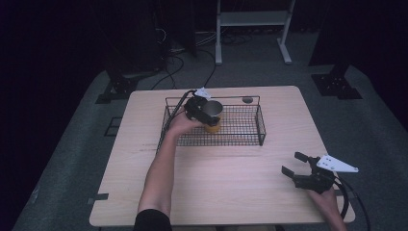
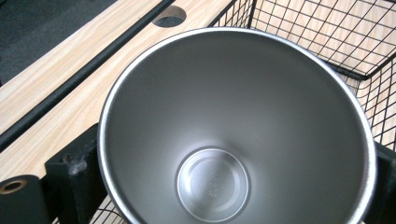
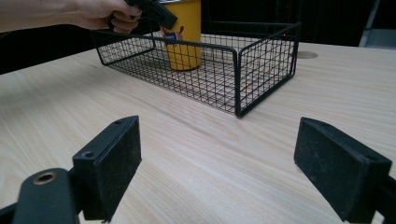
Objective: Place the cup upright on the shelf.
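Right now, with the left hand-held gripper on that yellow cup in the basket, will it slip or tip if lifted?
The cup looks rigid: steel inside. It is empty, so probably light. Its smooth tapered wall could slide in the left hand-held gripper. Standing tall in the wire basket, it may tip if nudged.
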A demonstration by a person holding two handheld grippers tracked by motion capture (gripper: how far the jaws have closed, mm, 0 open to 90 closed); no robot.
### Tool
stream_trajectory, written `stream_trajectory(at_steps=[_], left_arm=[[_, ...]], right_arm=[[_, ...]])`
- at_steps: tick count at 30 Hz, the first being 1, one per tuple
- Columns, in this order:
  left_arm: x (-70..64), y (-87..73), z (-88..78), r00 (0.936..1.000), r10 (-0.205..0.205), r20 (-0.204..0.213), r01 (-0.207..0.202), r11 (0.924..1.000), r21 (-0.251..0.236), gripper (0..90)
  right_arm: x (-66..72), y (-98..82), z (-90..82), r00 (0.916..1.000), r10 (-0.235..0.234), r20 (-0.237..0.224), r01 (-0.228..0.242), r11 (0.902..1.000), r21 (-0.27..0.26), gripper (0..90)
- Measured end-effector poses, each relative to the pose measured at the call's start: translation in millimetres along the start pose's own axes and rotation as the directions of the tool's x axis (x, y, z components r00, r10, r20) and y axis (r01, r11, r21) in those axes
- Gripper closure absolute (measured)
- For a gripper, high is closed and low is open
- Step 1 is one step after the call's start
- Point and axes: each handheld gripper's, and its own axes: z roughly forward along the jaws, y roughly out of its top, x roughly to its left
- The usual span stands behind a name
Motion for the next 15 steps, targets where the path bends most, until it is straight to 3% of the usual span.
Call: stream_trajectory(at_steps=[15], left_arm=[[-0.9,0.3,-7.3,0.9992,-0.004,-0.041,0.002,0.9991,-0.041,0.0]], right_arm=[[0.0,0.1,-0.2,1.0000,0.000,0.000,0.000,1.0000,0.001,13.9]])
